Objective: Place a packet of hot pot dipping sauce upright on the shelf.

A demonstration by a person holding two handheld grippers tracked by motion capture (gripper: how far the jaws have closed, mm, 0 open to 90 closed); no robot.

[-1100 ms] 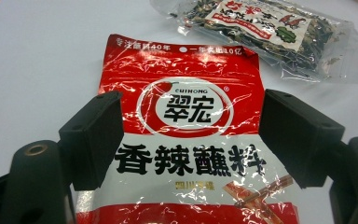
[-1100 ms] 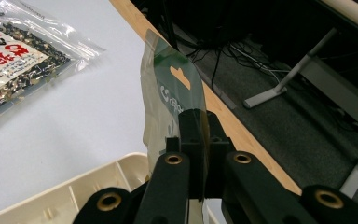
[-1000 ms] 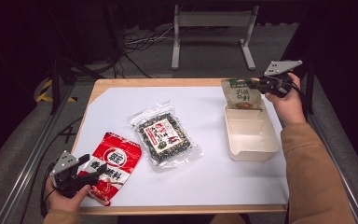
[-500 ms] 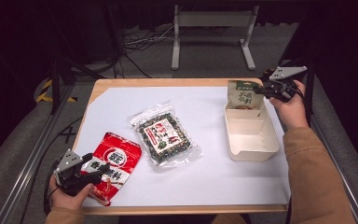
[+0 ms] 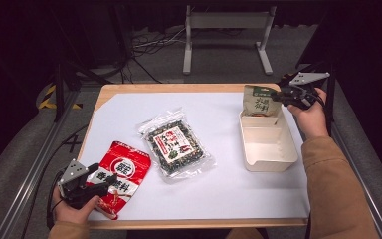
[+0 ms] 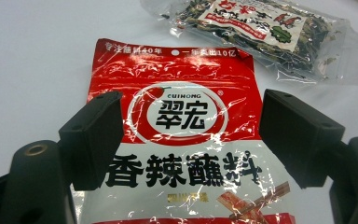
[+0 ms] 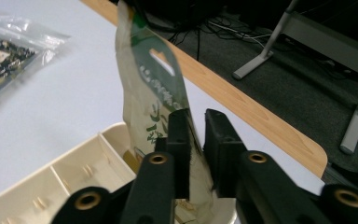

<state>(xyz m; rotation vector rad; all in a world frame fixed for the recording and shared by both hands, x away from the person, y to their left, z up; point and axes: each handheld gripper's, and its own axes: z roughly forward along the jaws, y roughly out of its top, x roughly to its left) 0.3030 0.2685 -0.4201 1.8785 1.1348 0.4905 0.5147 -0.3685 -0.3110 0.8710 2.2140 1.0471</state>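
Observation:
My right gripper (image 5: pixel 280 96) (image 7: pixel 196 140) is shut on the edge of a beige-and-green pouch (image 5: pixel 260 101) (image 7: pixel 151 88), held upright over the far end of the cream divided tray (image 5: pixel 271 158) (image 7: pixel 56 179). A red seasoning packet (image 5: pixel 121 175) (image 6: pixel 177 140) lies flat at the near left of the white table sheet. My left gripper (image 5: pixel 110 180) (image 6: pixel 191 135) is open, its jaws standing either side of the red packet's lower part. A clear bag of dark dried mix (image 5: pixel 175 145) (image 6: pixel 265 32) lies in the middle.
The wooden table edge (image 5: pixel 179 88) (image 7: pixel 242 105) runs along the far side. Beyond it are a grey metal stand (image 5: pixel 226 30) (image 7: pixel 303 37) and floor cables (image 5: pixel 144 45). A metal rail (image 5: pixel 35 169) runs along the left.
My right gripper has lifted the beige pouch from lying beside the tray to upright over the tray's far end. My left gripper has edged slightly forward over the red packet.

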